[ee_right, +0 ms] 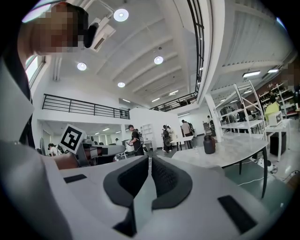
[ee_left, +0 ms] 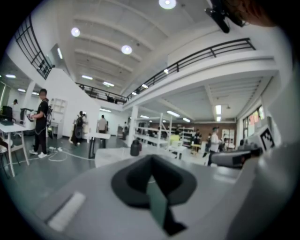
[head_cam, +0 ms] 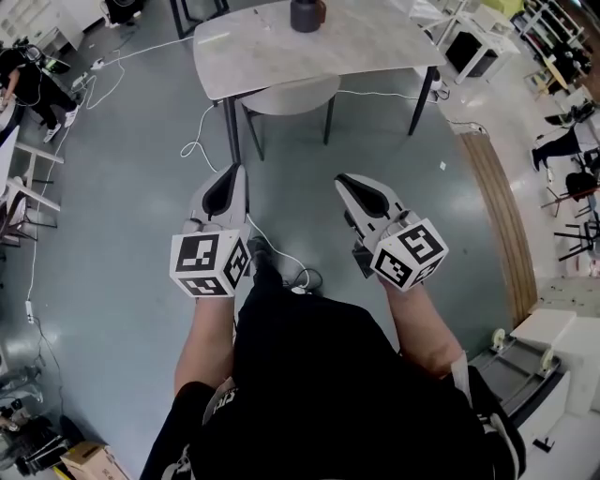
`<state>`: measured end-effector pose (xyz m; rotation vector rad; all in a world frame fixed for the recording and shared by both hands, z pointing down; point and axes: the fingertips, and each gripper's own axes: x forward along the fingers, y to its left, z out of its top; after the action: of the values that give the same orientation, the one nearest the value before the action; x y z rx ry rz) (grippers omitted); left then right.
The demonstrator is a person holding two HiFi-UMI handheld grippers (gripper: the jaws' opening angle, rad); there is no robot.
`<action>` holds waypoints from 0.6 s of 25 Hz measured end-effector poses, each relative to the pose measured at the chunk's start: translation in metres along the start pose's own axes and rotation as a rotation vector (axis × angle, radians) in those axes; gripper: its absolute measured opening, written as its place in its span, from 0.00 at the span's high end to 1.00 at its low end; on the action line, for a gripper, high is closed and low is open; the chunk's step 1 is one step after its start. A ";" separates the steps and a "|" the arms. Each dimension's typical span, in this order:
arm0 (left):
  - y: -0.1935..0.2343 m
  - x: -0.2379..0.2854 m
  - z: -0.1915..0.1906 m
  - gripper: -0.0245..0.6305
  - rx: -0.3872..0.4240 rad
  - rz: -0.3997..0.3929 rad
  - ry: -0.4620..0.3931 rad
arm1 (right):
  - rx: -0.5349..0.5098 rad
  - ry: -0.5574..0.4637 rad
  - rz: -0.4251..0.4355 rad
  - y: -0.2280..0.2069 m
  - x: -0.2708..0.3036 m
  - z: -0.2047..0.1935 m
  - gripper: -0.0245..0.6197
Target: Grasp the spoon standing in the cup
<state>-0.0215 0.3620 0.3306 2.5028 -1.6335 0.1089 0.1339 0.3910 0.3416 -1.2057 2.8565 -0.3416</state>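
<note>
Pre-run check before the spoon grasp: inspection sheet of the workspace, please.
Surface: pale table, ahead of both grippers, out of reach from here.
Job's things: dark cup on the table; spoon cannot be made out.
Clutter: chair tucked under the table; cardboard box on the floor.
Grippers: left gripper and right gripper both shut, empty, pointing toward the table.
Cables: white cable loops over the floor by the table leg.
Surroundings: open hall; people and shelving around the edges.
</note>
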 end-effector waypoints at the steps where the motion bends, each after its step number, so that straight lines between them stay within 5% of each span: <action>1: 0.004 0.007 0.001 0.95 -0.001 -0.005 0.000 | 0.000 -0.002 -0.011 -0.006 0.004 0.002 0.94; 15: 0.100 0.120 0.024 0.95 -0.001 -0.043 0.023 | 0.040 0.008 -0.047 -0.073 0.134 0.021 0.94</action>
<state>-0.0654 0.2104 0.3325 2.5242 -1.5703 0.1306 0.0936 0.2421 0.3445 -1.2696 2.8171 -0.4039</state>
